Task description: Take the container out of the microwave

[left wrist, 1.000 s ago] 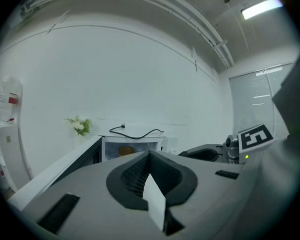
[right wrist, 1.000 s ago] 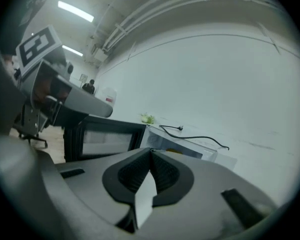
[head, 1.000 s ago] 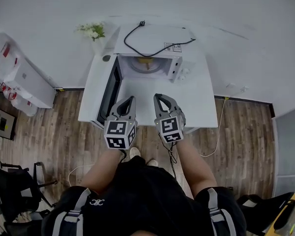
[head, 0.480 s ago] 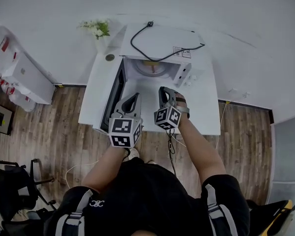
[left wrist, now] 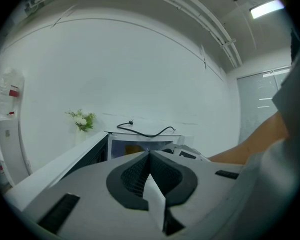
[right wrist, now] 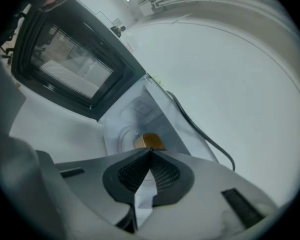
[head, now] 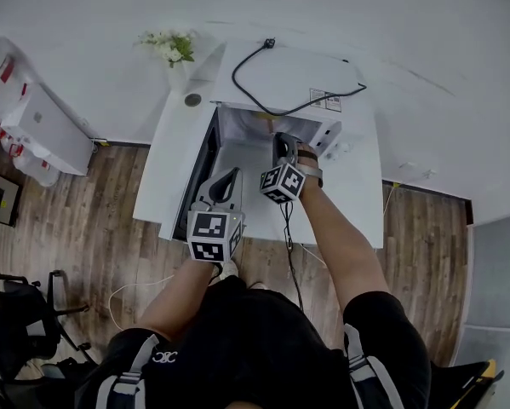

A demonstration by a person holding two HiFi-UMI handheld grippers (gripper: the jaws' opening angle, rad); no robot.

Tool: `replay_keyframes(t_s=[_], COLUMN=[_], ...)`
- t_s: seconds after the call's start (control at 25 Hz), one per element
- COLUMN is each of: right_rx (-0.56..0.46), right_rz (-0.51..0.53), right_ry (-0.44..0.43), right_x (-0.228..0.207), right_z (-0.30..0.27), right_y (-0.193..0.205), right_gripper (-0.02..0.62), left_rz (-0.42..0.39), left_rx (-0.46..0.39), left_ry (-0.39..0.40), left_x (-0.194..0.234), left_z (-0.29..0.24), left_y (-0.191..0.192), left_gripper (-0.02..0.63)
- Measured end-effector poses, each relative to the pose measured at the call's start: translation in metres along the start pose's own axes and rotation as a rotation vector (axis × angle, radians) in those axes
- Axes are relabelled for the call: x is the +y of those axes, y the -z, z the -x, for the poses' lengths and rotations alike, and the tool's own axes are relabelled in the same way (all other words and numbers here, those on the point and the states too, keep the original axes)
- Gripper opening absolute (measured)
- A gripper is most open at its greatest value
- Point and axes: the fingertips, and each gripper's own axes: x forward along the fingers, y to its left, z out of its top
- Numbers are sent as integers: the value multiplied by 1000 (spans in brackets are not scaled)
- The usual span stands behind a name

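The white microwave [head: 323,75] stands on a white table [head: 165,156] with its door [head: 205,153] swung open to the left. A small golden-brown container [right wrist: 150,140] sits on the turntable inside; in the left gripper view the container [left wrist: 134,148] shows as an orange patch in the cavity. My right gripper [head: 283,137] is at the mouth of the cavity, rolled on its side, shut and empty, a little short of the container. My left gripper [head: 231,175] hangs further back over the table beside the door, also shut with nothing in it.
A black power cable [head: 289,102] lies coiled on top of the microwave. A small vase of white flowers [head: 171,48] stands at the table's far left corner. White cabinets [head: 33,130] stand to the left on the wooden floor. A white wall rises behind the table.
My right gripper has moved forward from the table's front to the microwave opening and rolled onto its side. My left gripper has crept forward a little. Both stayed shut.
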Motion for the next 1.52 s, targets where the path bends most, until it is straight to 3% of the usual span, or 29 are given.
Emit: replay_keyframes(t_s=[0.12,0.52,0.84,1.32,1.52], right_rx=[13,112,129,195,213], right_rz=[-1,65,64,93,204], right_ry=[-13,-126,-124,-166,-196], right_x=[-2,28,34,28,32], right_z=[-22,-98,-138,-171,-176], right_y=[-2,30,33,32,32], right_gripper=[13,123,175,183,145], left_rz=[9,29,46,52,43], left_rx=[16,51,68,78,78], left_ry=[-6,-24,-42,-34,-17], left_x=[7,24,38,47,44], left_z=[-9,-34,-40,-42,-44], left_y=[8,35,50,55,52], left_gripper=[14,12,13,13,13])
